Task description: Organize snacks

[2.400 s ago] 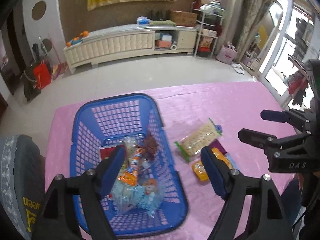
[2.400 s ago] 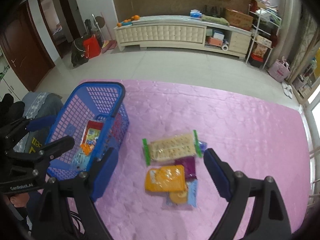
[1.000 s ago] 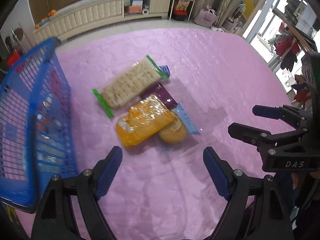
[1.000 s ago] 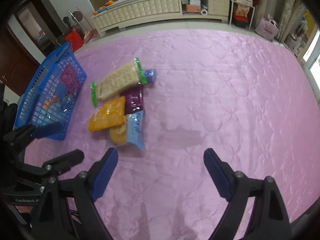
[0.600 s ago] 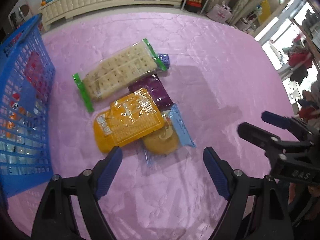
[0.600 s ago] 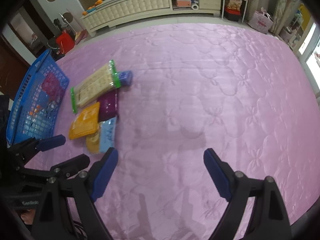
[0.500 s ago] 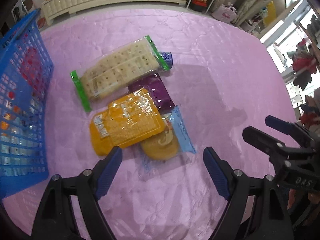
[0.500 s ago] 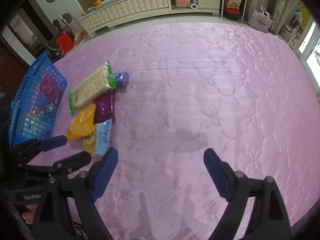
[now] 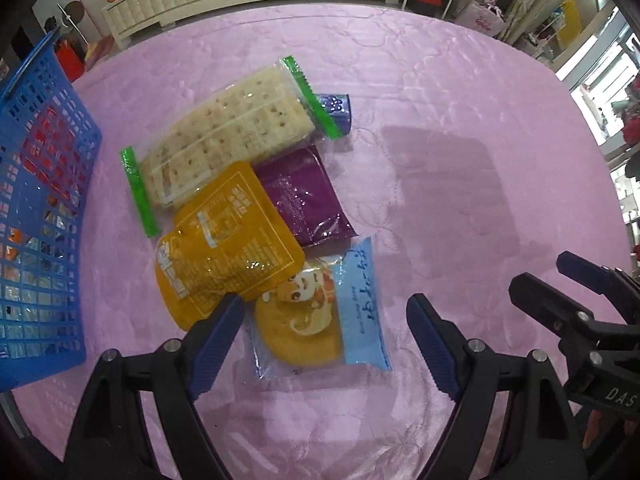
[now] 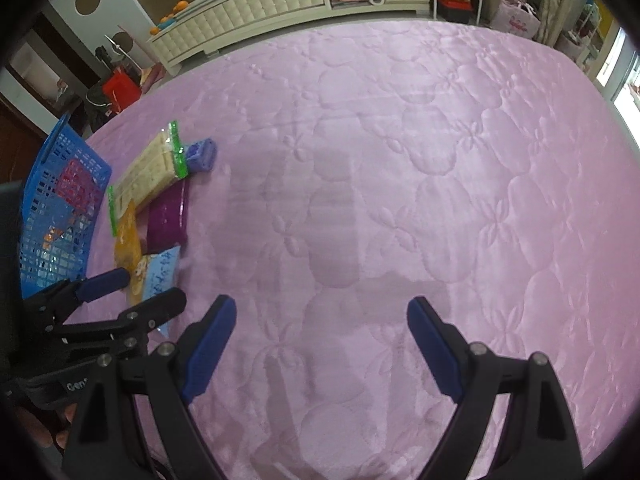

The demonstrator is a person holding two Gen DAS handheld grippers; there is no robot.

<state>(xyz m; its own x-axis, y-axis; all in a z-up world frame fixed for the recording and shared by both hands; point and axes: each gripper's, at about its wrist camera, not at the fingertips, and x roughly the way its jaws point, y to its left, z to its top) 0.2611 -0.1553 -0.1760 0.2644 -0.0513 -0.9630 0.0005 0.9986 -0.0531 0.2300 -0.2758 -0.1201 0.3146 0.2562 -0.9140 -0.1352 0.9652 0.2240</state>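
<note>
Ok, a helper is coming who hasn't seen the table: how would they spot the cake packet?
On the pink cloth, right of the blue basket, lies a pile of snacks. The cake packet is at its near end, partly under the orange pouch. Only it is clear with a pale blue strip, showing a round golden cake.

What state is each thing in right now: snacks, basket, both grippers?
left gripper: open, empty, above the cake packet
right gripper: open, empty, over bare cloth
cake packet: flat on cloth, top edge under the orange pouch
orange pouch: lying on the pile, sealed
purple packet: flat, partly covered
cracker pack: sealed, lying on top
blue basket: upright, already holding snacks
</note>
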